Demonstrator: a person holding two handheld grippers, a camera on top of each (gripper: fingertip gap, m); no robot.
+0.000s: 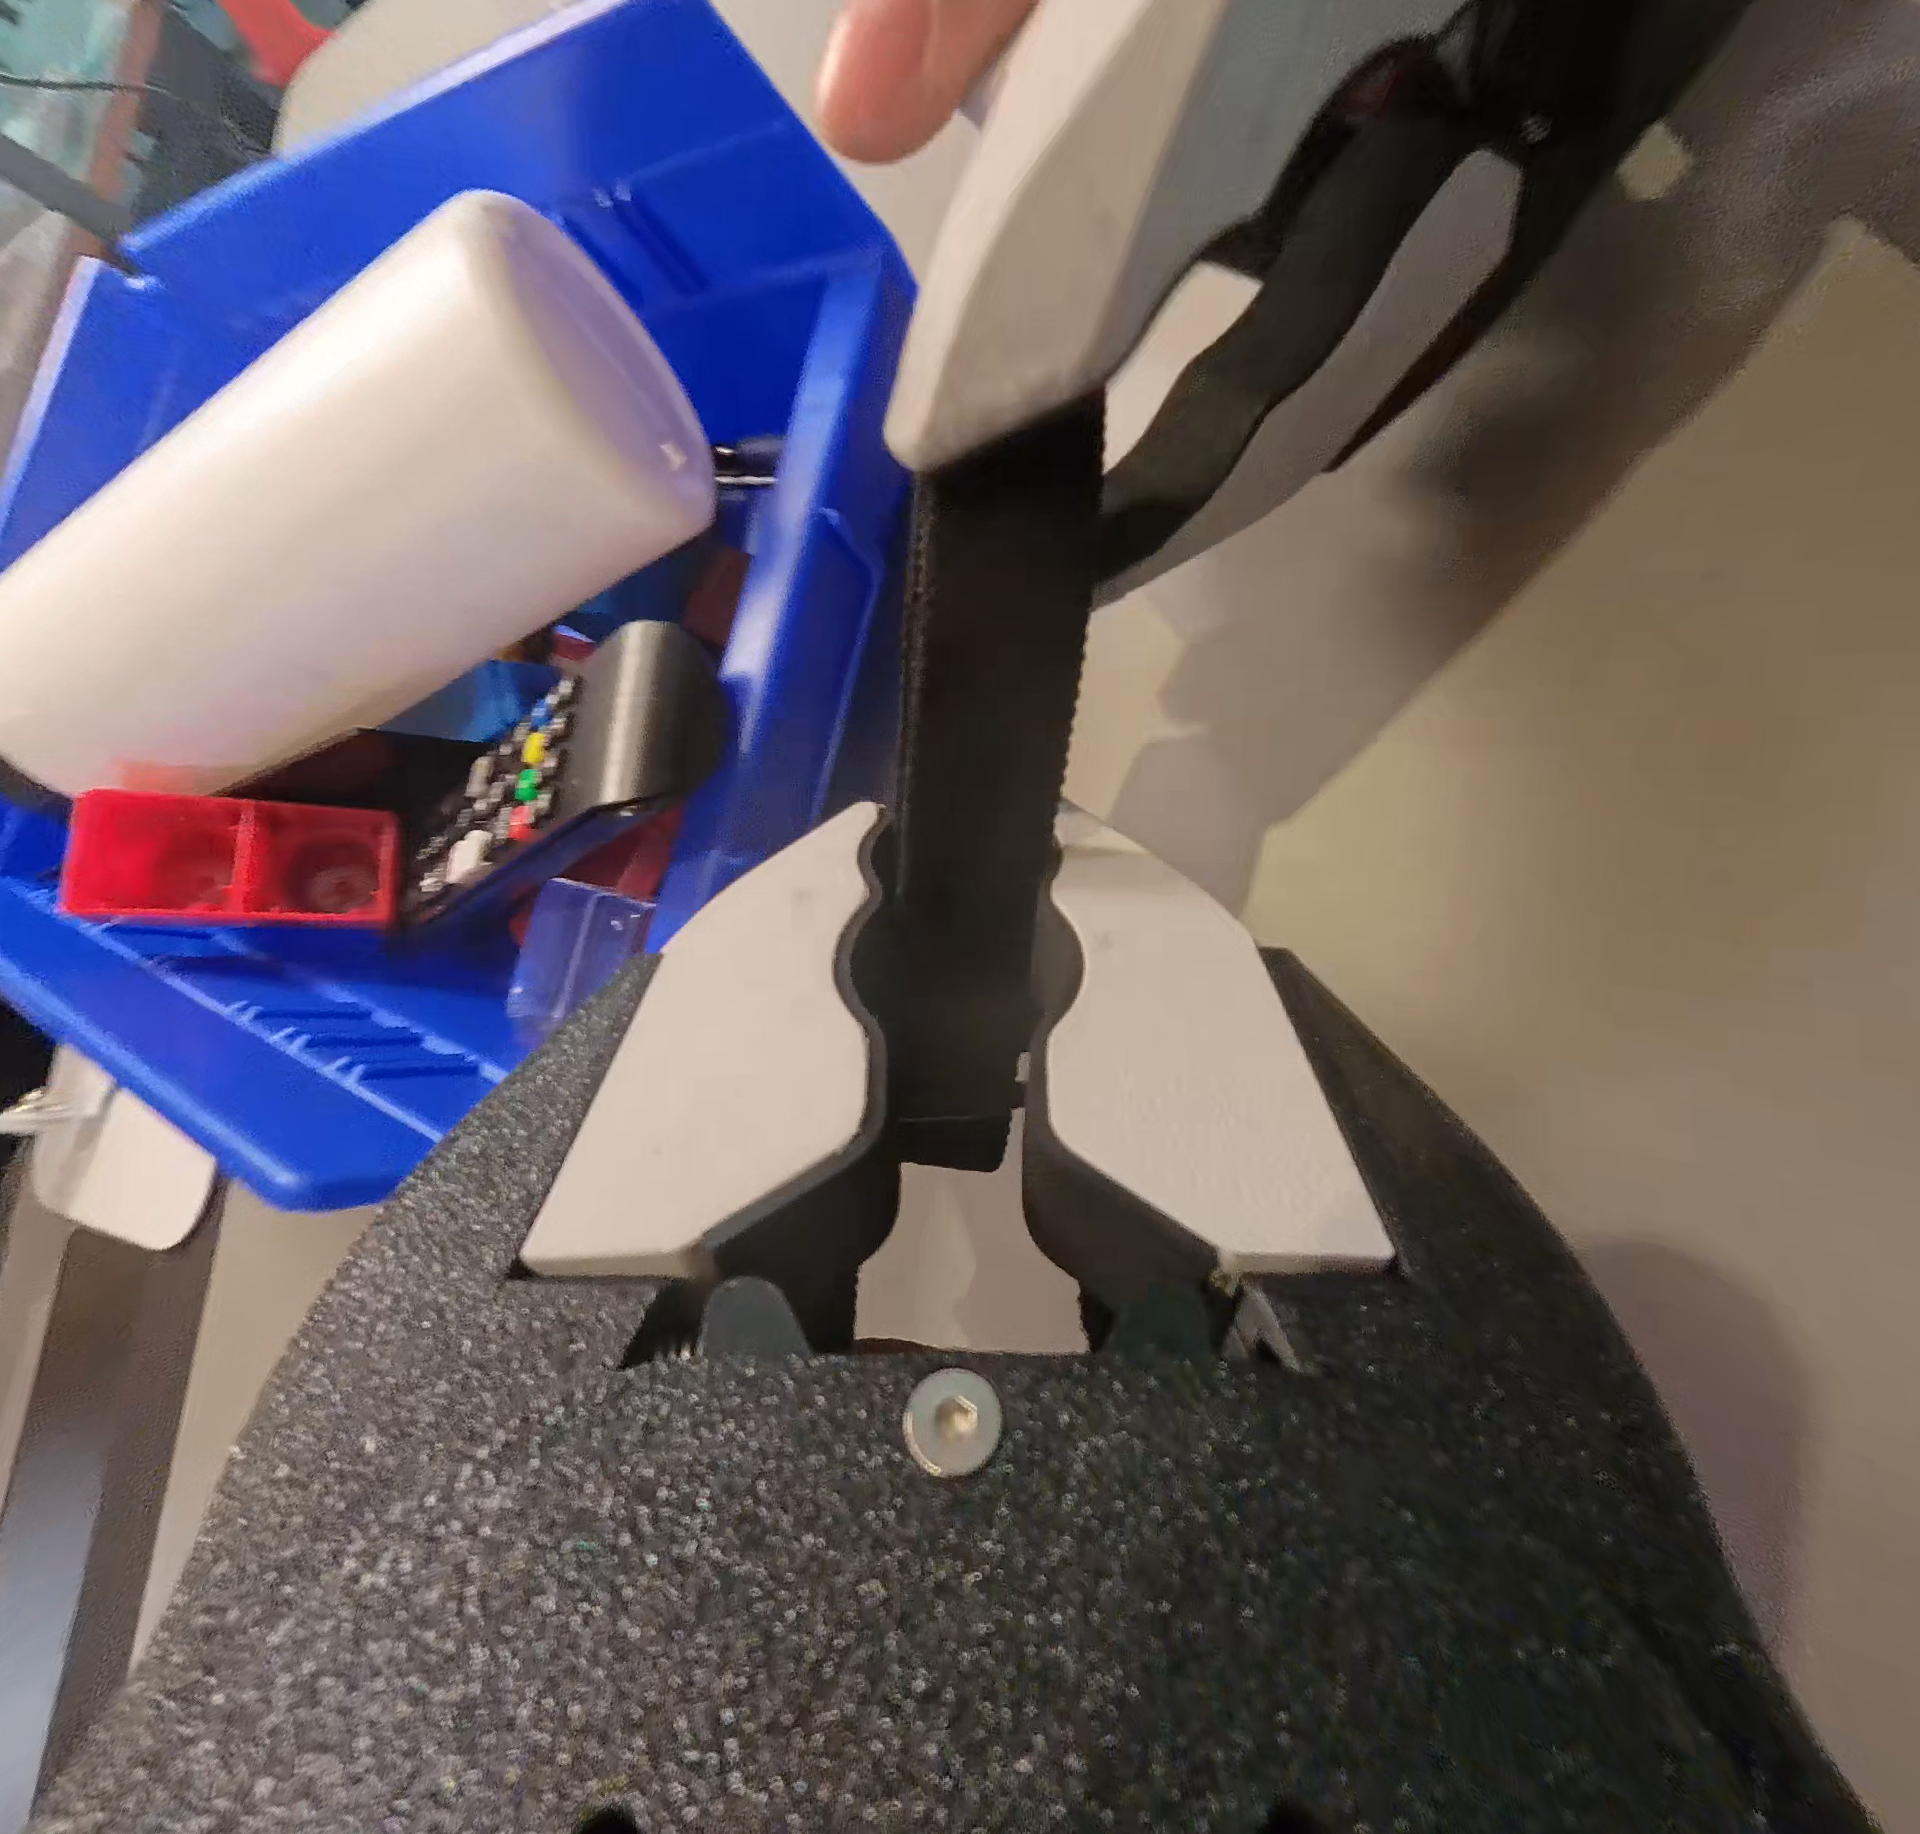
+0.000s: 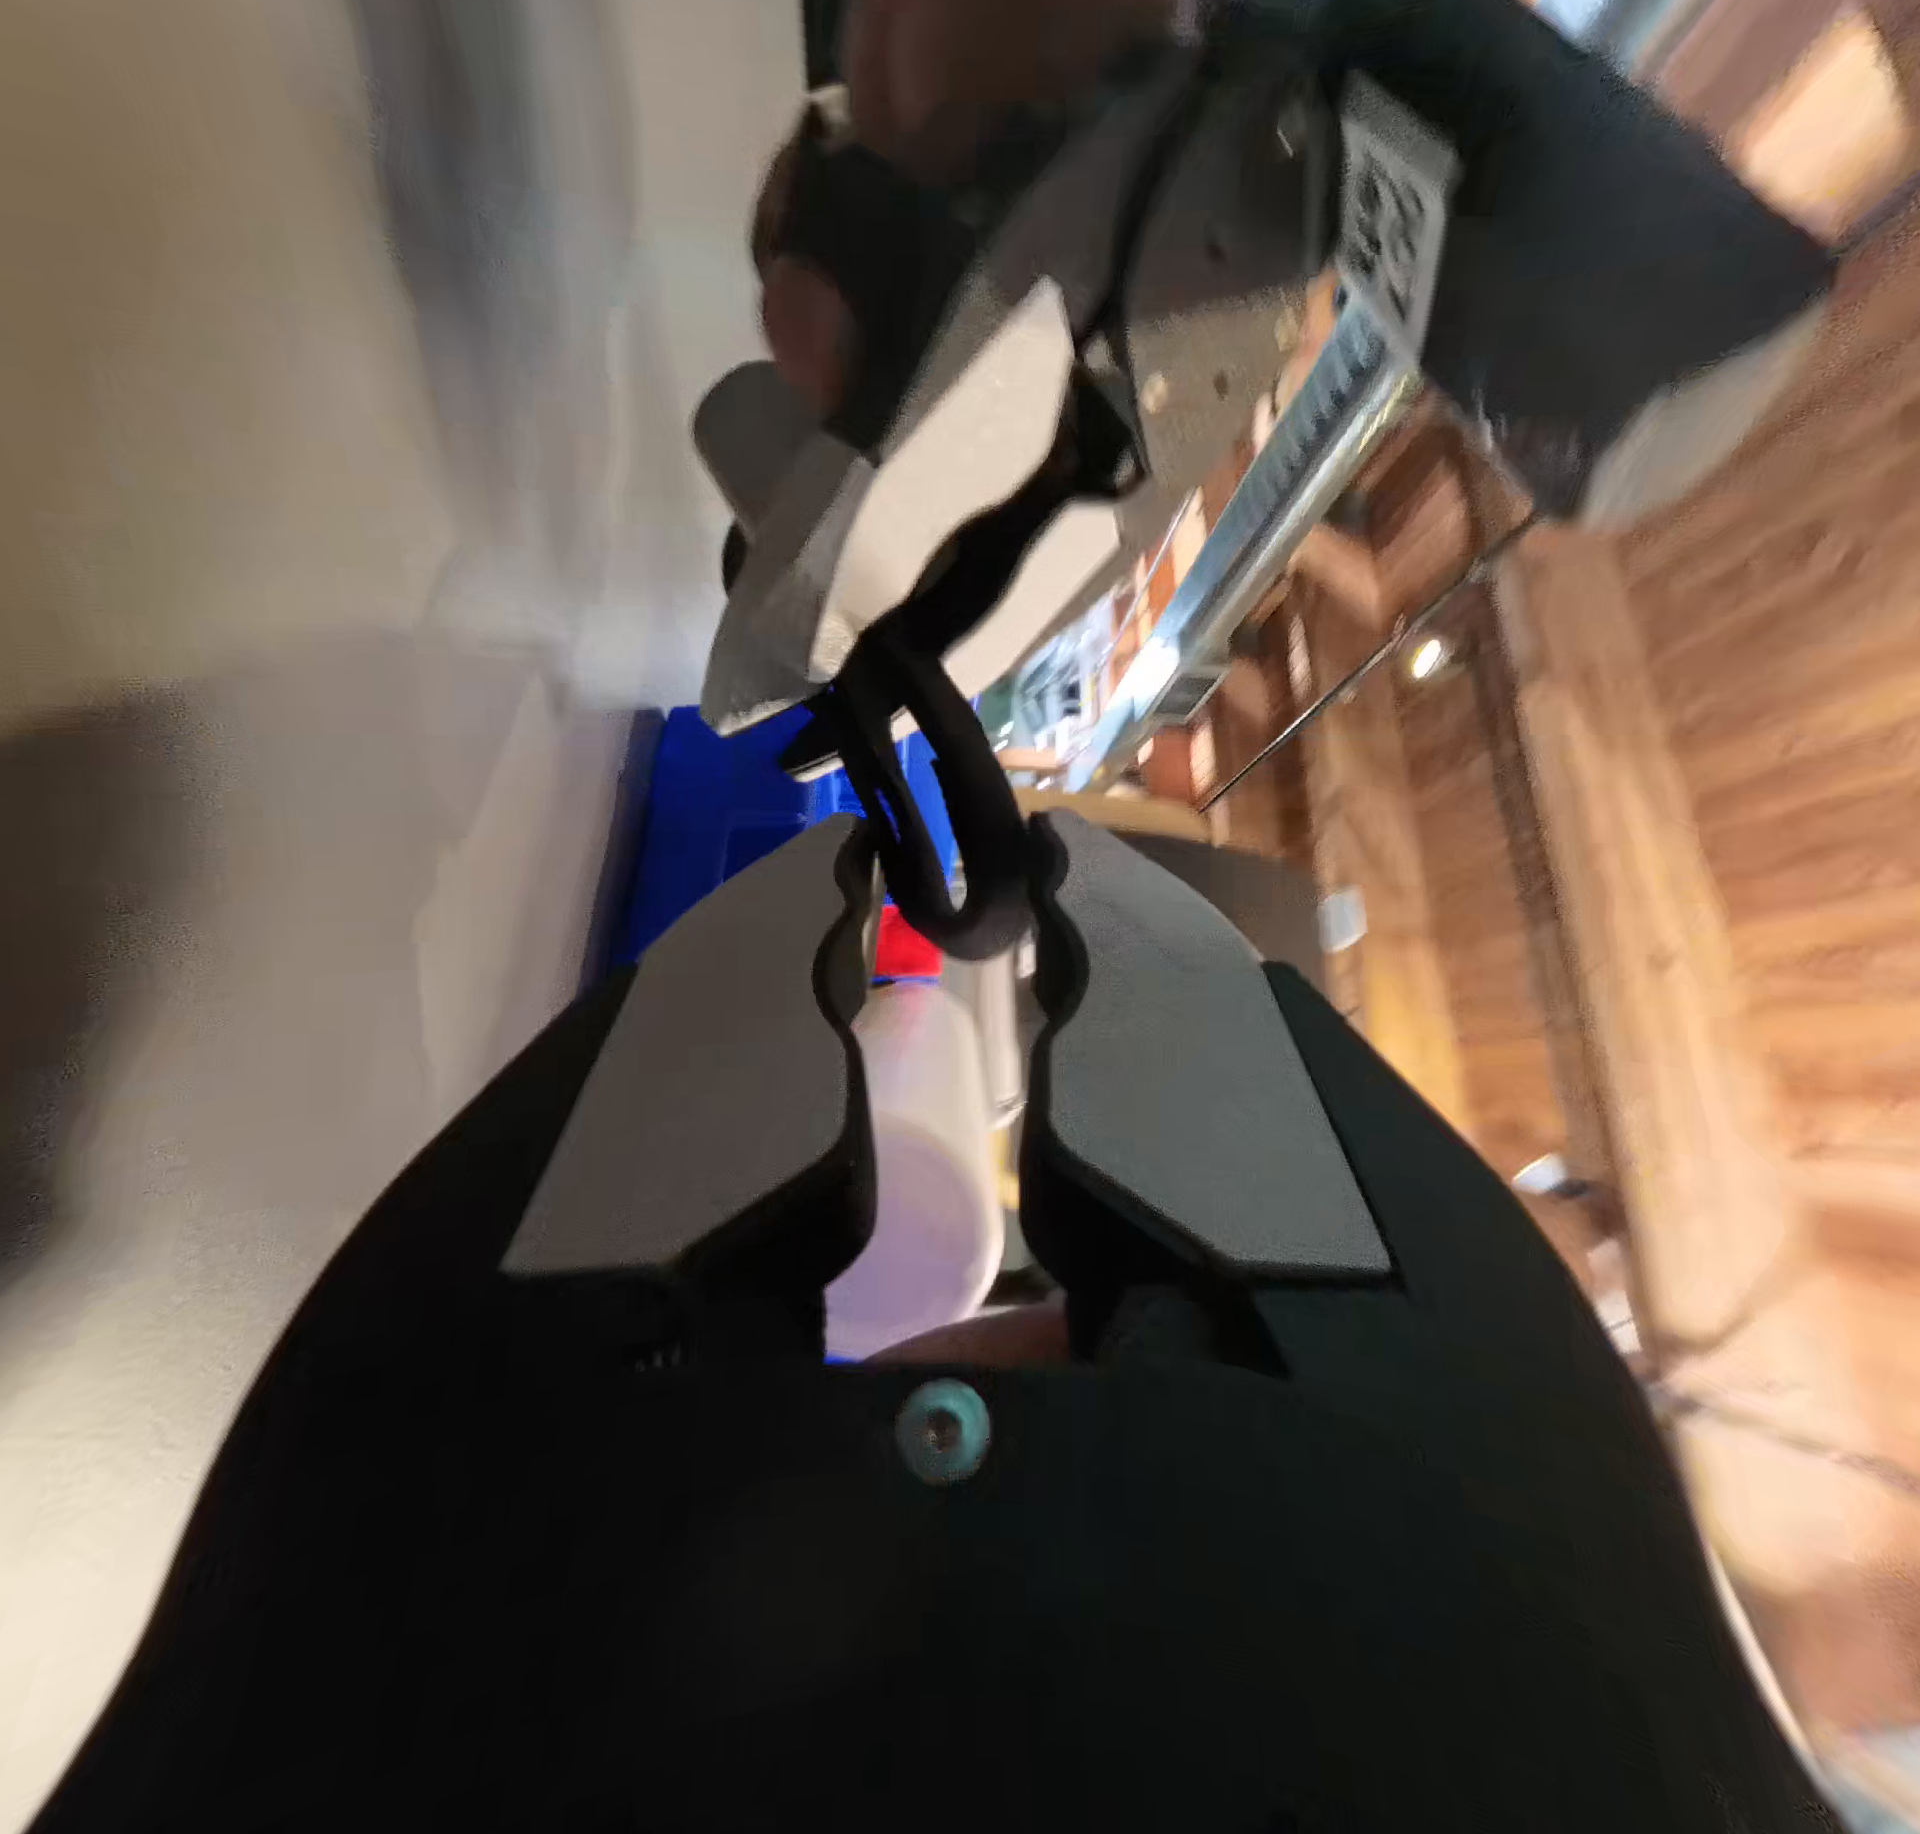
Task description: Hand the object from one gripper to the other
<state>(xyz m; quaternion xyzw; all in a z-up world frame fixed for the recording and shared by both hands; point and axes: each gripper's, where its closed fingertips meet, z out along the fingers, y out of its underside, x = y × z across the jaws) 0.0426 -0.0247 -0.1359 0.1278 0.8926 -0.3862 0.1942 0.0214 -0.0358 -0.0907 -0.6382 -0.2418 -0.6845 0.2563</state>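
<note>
The black strap (image 1: 987,745) is stretched between the two claws. The left gripper (image 1: 961,911) pinches one end of it between its grey fingers, with the strap's end tucked deep between them. Up at the top of the left wrist view, the right gripper (image 1: 997,413) seems to hold the strap too, and the rest of the strap hangs off to the side in loops. In the right wrist view the right gripper (image 2: 951,880) has its fingers a little apart, with a loop of the black strap (image 2: 956,849) lying between the tips — I cannot tell if it pinches the loop or only touches it. That is the risky part. If the left claw lets go before the right claw has a good squeeze, the floppy strap could slip out and drop. It might fall into the blue bin (image 1: 790,402) just beside the claws, onto the white bottle (image 1: 364,496), the red block (image 1: 229,865) and the black remote (image 1: 561,776). A hard pull could also yank it free — both views look blurry.
</note>
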